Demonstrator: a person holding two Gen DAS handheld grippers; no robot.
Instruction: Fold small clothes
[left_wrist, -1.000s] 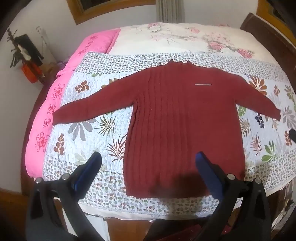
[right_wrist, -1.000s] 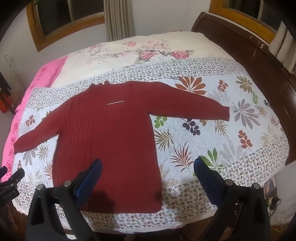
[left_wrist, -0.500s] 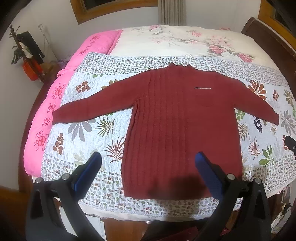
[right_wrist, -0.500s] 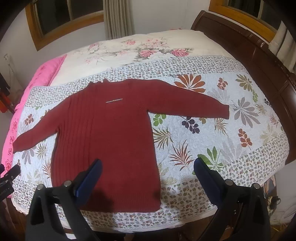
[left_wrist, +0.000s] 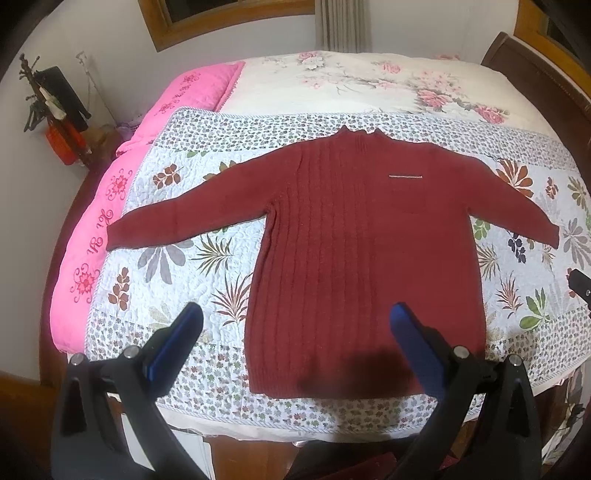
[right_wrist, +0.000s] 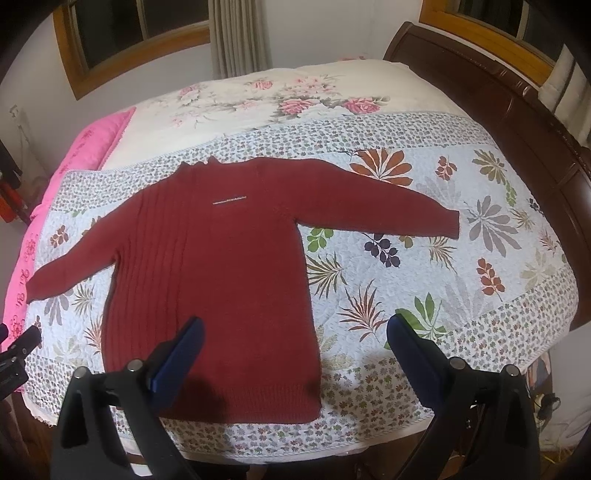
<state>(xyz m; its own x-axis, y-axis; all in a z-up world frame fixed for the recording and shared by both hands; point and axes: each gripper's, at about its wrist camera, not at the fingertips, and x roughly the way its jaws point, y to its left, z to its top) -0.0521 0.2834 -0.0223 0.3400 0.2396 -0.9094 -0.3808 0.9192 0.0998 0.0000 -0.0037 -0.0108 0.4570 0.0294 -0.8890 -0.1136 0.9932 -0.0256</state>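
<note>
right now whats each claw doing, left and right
left claw: open, holding nothing, above the sweater
right claw: open, holding nothing

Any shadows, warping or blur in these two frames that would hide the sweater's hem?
Left wrist view: a dark shadow falls on the hem of the sweater, between the open left tongs; fisheye bends the quilt edges. Right wrist view: a similar shadow darkens the sweater's lower left by the open right tongs; the corners go black. Both look sharp at the centre.
</note>
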